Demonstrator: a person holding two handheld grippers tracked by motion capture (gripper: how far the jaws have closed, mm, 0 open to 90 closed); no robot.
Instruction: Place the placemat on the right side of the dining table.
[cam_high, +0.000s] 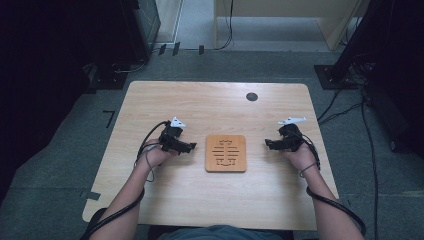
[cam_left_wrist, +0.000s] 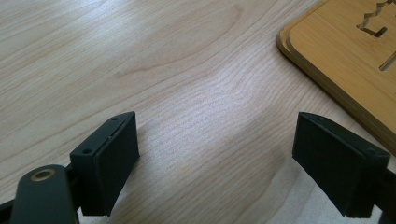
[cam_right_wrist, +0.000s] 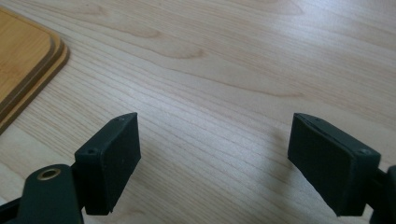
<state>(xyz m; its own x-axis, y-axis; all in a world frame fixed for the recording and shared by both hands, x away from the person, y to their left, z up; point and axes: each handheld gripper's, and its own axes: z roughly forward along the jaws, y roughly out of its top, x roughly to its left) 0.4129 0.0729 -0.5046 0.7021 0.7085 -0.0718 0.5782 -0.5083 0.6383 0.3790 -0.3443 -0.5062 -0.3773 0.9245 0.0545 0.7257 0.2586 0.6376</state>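
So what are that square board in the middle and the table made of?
The square board looks like bamboo or light wood: honey-coloured, fine straight grain, cut-out slots, and a layered edge. The table looks like pale wood or wood-print laminate, with a smooth matte finish and wavy grain lines; the pictures can't settle which.

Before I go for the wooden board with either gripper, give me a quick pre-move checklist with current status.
1. Left gripper open and holding nothing: ok.
2. Right gripper open and holding nothing: ok.
3. Wooden board lying flat on the table, between the grippers: ok.
4. Board free of both grippers, bare table showing between jaws and board edge: ok.
5. Nothing resting on the board: ok.
6. How thick the board is against the jaw opening: cannot tell.
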